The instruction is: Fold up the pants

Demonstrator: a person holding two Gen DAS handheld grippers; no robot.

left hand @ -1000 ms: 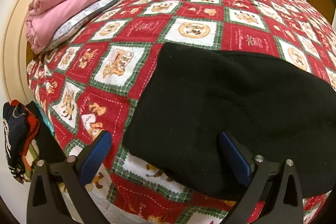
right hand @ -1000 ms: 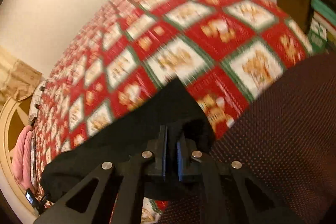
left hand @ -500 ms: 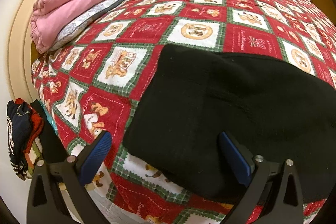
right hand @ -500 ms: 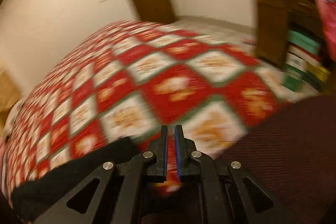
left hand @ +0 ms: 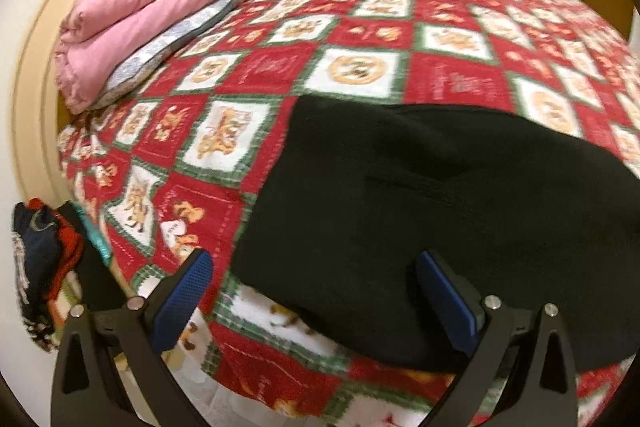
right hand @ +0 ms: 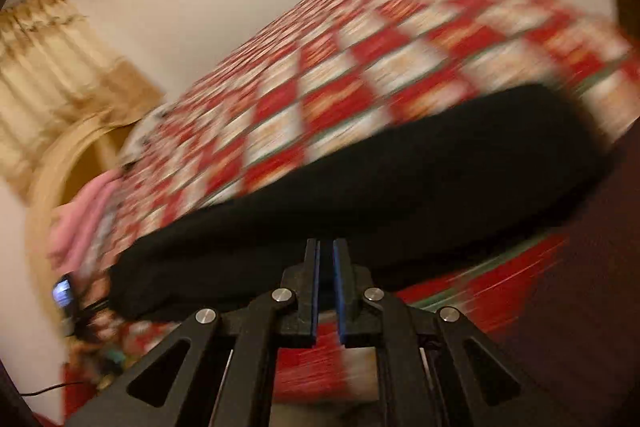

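The black pants [left hand: 420, 195] lie folded flat on the red patchwork quilt [left hand: 360, 39] near the bed's front edge. My left gripper [left hand: 312, 279] is open and empty, its blue-padded fingers [left hand: 188, 291] spread just above the pants' near left corner. In the blurred right wrist view the pants [right hand: 360, 187] stretch across the quilt [right hand: 360, 67]. My right gripper [right hand: 326, 267] is shut with nothing between its pads, held at the pants' near edge.
A folded pink blanket [left hand: 148, 15] lies on a pillow at the headboard [left hand: 32, 75]. A pile of dark and red clothes [left hand: 40, 259] sits beside the bed at the left. A curtain [right hand: 52, 67] hangs behind the headboard.
My right gripper let go of the pants' end, swung away, and now swings back toward the pants while staying shut. My left gripper has barely moved and stays open.
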